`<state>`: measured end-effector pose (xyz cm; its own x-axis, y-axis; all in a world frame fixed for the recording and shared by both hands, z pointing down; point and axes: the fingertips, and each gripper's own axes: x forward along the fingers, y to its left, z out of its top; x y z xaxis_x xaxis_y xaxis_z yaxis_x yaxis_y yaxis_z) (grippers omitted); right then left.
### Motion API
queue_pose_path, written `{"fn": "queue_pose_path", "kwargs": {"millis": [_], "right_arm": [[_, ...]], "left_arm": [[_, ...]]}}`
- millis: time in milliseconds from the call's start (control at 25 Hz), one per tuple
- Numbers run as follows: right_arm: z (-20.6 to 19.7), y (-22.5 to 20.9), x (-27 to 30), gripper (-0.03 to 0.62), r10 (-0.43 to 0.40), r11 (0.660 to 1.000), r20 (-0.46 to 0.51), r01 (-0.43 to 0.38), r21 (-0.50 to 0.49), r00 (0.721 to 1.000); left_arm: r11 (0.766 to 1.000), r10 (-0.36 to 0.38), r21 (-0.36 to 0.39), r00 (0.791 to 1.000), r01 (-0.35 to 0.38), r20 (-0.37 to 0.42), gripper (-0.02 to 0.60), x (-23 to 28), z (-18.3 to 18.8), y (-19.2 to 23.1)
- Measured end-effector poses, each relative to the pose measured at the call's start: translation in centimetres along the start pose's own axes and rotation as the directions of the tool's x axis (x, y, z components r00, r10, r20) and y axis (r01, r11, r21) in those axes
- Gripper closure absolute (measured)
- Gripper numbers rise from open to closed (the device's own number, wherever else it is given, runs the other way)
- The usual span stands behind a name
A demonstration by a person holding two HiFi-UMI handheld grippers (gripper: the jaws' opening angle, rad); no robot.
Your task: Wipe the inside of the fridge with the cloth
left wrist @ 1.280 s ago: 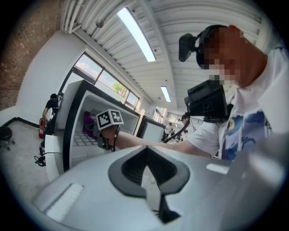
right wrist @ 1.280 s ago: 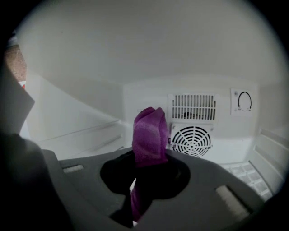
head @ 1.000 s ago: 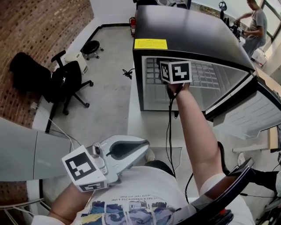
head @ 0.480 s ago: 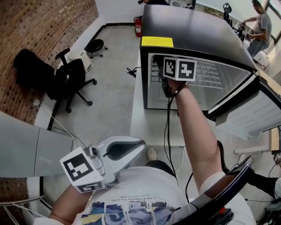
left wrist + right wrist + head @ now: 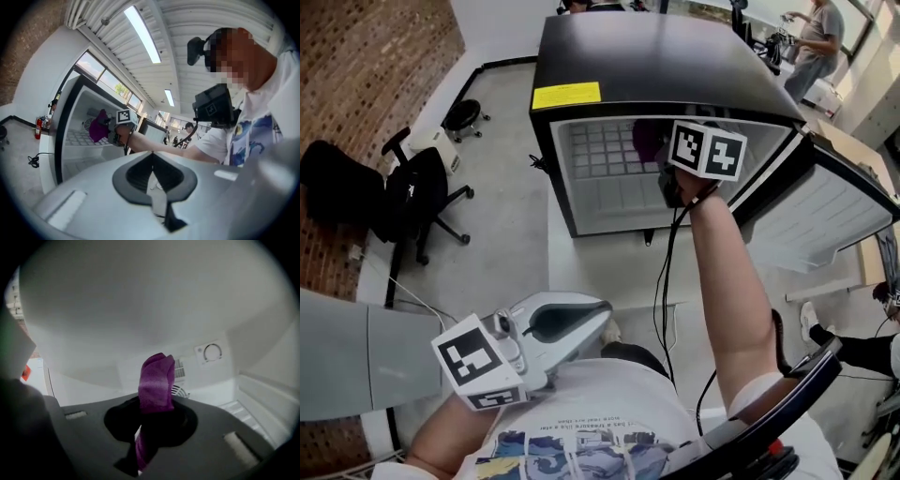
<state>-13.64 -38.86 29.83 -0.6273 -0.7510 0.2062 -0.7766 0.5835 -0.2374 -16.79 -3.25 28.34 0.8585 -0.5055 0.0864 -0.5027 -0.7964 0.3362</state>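
The black fridge (image 5: pixel 656 56) stands with its door (image 5: pixel 825 216) swung open to the right, showing a white inside. My right gripper (image 5: pixel 661 161) reaches into the upper part of the opening, shut on a purple cloth (image 5: pixel 648 141). In the right gripper view the cloth (image 5: pixel 157 380) sticks up from the gripper (image 5: pixel 154 411) close to the white back wall. From the left gripper view, the cloth (image 5: pixel 97 131) sits inside the fridge (image 5: pixel 70 136). My left gripper (image 5: pixel 602 309) hangs low by the person's body, shut and holding nothing (image 5: pixel 151 157).
On the fridge's back wall are a thermostat dial (image 5: pixel 212 352) and a round vent (image 5: pixel 180 390). A wire shelf (image 5: pixel 600 150) crosses the inside. A cable (image 5: pixel 661 281) trails from the right gripper. An office chair (image 5: pixel 412 192) and a stool (image 5: pixel 464 114) stand left; a person (image 5: pixel 811 37) stands behind.
My right gripper has slid to the right across the fridge opening with the cloth, which now shows in the head view. The head view has shifted. The left gripper has stayed put.
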Motion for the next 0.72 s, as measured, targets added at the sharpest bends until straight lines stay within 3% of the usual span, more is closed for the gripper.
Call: {"fn": "queue_pose_path", "kwargs": {"millis": [240, 400, 480, 560, 720], "right_arm": [[2.3, -6.9, -4.4, 0.542, -0.187, 0.975, 0.048, 0.192, -0.116, 0.981], [2.4, -8.8, -5.4, 0.542, -0.318, 0.883, 0.019, 0.303, -0.358, 0.948], [1.6, -9.1, -5.2, 0.542, -0.369, 0.826, -0.009, 0.324, -0.461, 0.929], [0.3, -9.2, -4.4, 0.542, -0.395, 0.796, -0.039, 0.321, -0.513, 0.918], [-3.3, -9.2, -3.1, 0.542, -0.385, 0.823, -0.122, 0.281, -0.494, 0.915]], "left_arm": [[0.996, -0.089, 0.003, 0.996, 0.089, -0.028, 0.574, 3.0, -0.2, -0.3], [0.993, -0.121, 0.006, 0.992, 0.122, -0.039, 0.574, 4.1, 0.1, -0.2], [0.991, -0.131, 0.007, 0.991, 0.131, -0.041, 0.574, 4.5, 0.2, -0.1], [0.990, -0.137, 0.011, 0.990, 0.138, -0.043, 0.574, 4.8, 0.3, -0.1], [0.990, -0.138, 0.019, 0.989, 0.139, -0.045, 0.574, 4.7, 0.4, 0.1]]}}
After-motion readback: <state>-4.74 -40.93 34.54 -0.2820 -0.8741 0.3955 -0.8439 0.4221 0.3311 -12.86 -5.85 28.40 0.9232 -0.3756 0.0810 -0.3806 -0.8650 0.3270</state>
